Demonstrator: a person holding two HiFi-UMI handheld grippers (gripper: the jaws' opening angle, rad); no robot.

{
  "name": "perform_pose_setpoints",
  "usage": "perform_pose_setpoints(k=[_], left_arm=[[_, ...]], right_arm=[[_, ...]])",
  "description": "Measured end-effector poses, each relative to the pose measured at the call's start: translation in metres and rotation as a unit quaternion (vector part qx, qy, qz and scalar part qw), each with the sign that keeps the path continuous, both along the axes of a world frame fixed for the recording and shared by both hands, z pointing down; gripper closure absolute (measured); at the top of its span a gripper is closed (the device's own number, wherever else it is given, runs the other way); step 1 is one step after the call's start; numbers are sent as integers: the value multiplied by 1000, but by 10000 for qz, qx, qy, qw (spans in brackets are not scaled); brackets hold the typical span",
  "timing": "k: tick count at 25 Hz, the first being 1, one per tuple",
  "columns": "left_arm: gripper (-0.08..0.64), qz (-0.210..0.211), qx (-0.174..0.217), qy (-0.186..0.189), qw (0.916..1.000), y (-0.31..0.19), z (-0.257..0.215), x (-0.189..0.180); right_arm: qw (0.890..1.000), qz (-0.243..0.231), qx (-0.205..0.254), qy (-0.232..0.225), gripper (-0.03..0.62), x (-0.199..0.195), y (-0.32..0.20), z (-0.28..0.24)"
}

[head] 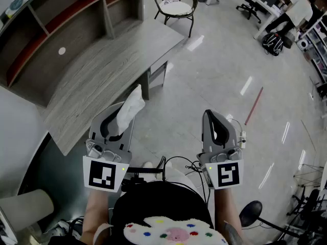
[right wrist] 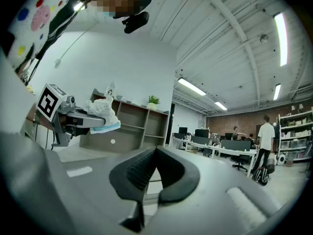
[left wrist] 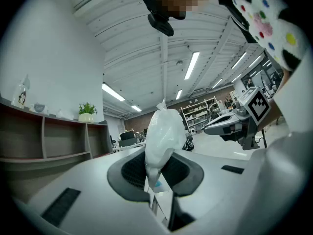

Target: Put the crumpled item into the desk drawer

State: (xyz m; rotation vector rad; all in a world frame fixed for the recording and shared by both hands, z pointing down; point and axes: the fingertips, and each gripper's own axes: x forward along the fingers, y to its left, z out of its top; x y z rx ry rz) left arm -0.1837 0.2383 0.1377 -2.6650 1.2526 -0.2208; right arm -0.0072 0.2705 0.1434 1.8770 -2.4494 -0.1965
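**Crumpled bag held off the table's edge**

The left hand-held gripper (left wrist: 156,169) is clamped on the crumpled item (left wrist: 164,133), a white, wrinkled plastic bag. Its lower end is pinched between the two dark pads, with a bit of blue showing at the bottom. The rest of it bulges up and out past the fingertips to a twisted point on top.

From above, the bag sits in the air at the near long edge of the grey wood-grain table (head: 97,68), partly over the tabletop and partly over the pale glossy floor (head: 225,70). It touches neither. The gripper that carries it is held level, close in front of the person, with its marker cube (head: 106,175) facing up.

The right hand-held gripper (head: 213,120) is beside it, well apart and also level, over bare floor. Its jaws are pressed together with nothing between them, their ridged pads meeting at the tips.

Behind the table stands a shelf unit (head: 51,19) with reddish-brown boards, and a small potted plant (right wrist: 153,100) sits on top of it. A round-backed chair (head: 176,4) with a light cushion stands past the table's far end. A thin red strip (head: 254,106) lies on the floor to the right. Farther off in the room, a person in a white top (right wrist: 266,131) stands by a row of desks with monitors.
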Motion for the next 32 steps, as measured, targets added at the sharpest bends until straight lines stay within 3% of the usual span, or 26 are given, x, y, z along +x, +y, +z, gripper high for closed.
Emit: perform_pose_setpoints(k=[12, 32], left_arm=[[505, -26, 20, -19, 10000, 3, -1, 5], [505, -524, 234, -195, 9982, 34, -6, 57]], right_arm=[[10000, -28, 60, -47, 583, 3, 4, -2], [9989, -385, 111, -235, 583, 75, 35, 9]])
